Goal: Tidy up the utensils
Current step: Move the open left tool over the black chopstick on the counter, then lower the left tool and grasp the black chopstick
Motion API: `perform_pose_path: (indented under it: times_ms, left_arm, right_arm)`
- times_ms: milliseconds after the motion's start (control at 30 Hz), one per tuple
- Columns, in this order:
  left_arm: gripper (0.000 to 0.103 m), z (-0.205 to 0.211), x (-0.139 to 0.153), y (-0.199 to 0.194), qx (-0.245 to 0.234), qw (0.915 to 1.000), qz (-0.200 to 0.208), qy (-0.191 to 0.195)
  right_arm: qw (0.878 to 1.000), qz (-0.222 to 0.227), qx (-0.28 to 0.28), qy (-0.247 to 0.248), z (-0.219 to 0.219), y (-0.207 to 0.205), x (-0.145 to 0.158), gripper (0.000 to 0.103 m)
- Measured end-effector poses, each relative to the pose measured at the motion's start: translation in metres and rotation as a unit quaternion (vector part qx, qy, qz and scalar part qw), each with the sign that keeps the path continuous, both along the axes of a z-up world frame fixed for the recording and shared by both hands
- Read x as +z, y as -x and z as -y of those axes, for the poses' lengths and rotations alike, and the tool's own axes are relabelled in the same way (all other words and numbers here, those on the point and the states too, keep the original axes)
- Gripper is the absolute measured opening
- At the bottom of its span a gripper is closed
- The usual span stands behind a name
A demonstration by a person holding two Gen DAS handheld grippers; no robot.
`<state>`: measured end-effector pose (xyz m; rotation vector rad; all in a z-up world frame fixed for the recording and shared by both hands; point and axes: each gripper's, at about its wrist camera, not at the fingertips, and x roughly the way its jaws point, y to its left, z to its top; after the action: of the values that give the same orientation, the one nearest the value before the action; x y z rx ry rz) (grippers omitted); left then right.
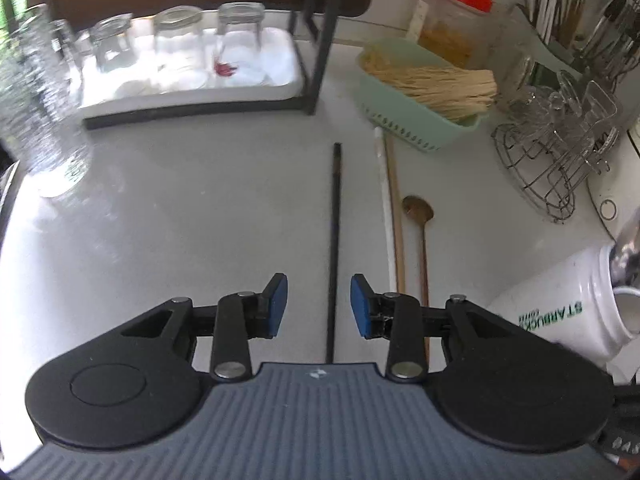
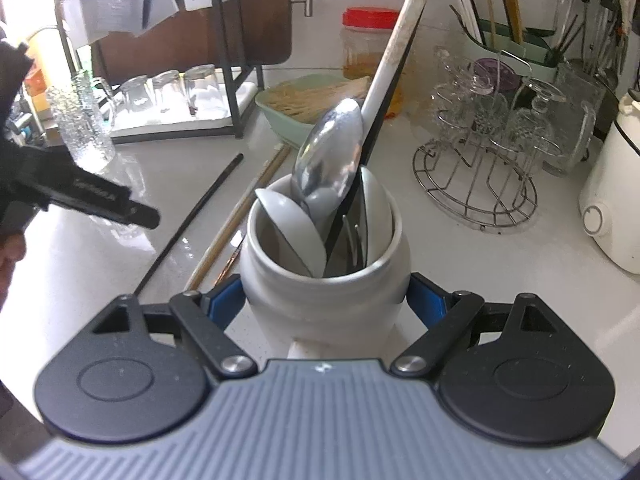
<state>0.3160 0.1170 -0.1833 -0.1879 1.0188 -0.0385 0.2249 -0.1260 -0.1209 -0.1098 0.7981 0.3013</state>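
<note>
On a white kitchen counter [image 1: 180, 208], my left gripper [image 1: 319, 306] hangs spread over a black chopstick [image 1: 335, 240]; only the right view shows my right gripper [image 2: 325, 300] clamping the white jar [image 2: 324, 292].

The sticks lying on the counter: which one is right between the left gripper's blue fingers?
The black chopstick. It runs straight up the gap of the left gripper, untouched. The white chopstick, the wooden chopstick and the brown spoon lie off to its right.

Glasses [image 1: 36, 92]: blurred at left edge. Mug [image 1: 568, 312]: cut off at right edge. Black chopstick [image 1: 334, 248]: near end hidden under gripper body.
</note>
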Motion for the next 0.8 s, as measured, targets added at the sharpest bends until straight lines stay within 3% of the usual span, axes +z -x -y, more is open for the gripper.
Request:
perform_pose_path:
  times_ms: [467, 800]
  left_arm:
    - [0.032, 0.007, -0.013, -0.076, -0.029, 0.9993, 0.016, -0.017]
    - [0.024, 0.017, -0.024, -0.102, -0.028, 0.999, 0.014, -0.031]
  right_arm:
    - [1.0, -0.011, -0.018, 0.007, -0.003, -0.002, 0.001, 0.089]
    - [1.0, -0.016, -0.017, 0.013, -0.005, -0.003, 0.002, 0.089]
